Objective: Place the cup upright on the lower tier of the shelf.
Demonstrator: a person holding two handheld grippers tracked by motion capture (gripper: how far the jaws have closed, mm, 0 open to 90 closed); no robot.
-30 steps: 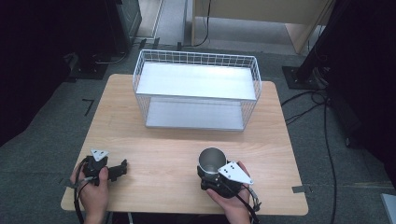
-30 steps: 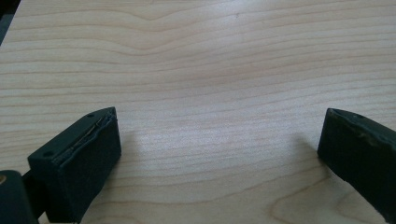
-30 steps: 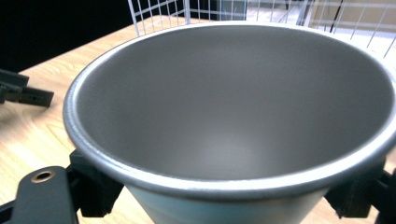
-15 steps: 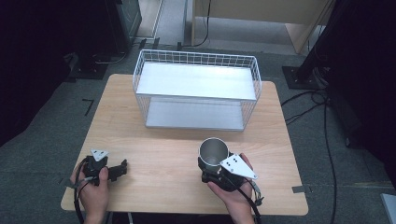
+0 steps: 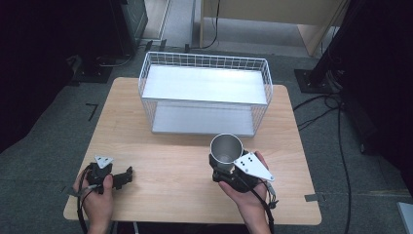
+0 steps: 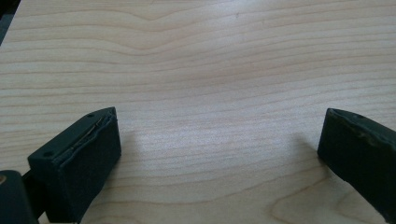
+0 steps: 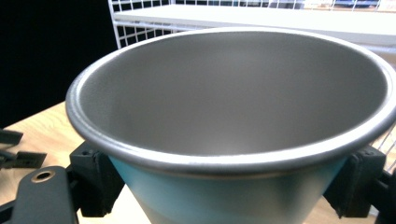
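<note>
A metal cup (image 5: 226, 148) with an open mouth is held upright above the table's front right, and my right gripper (image 5: 225, 168) is shut on its lower body. In the right gripper view the cup (image 7: 233, 121) looms close, empty inside, with a black jaw pressed against each side. My left gripper (image 5: 124, 176) rests low at the front left of the wooden table (image 5: 165, 156). Its jaws stand wide apart in the left gripper view, open (image 6: 219, 158) over bare wood with nothing between them.
A white wire basket rack (image 5: 204, 92) with a white upper shelf and a lower shelf stands at the back middle of the table; its mesh (image 7: 140, 18) shows just beyond the cup. Cables (image 5: 336, 112) lie on the floor to the right.
My right gripper has lifted the cup and carried it a little forward toward the rack. The left gripper has stayed where it was.
</note>
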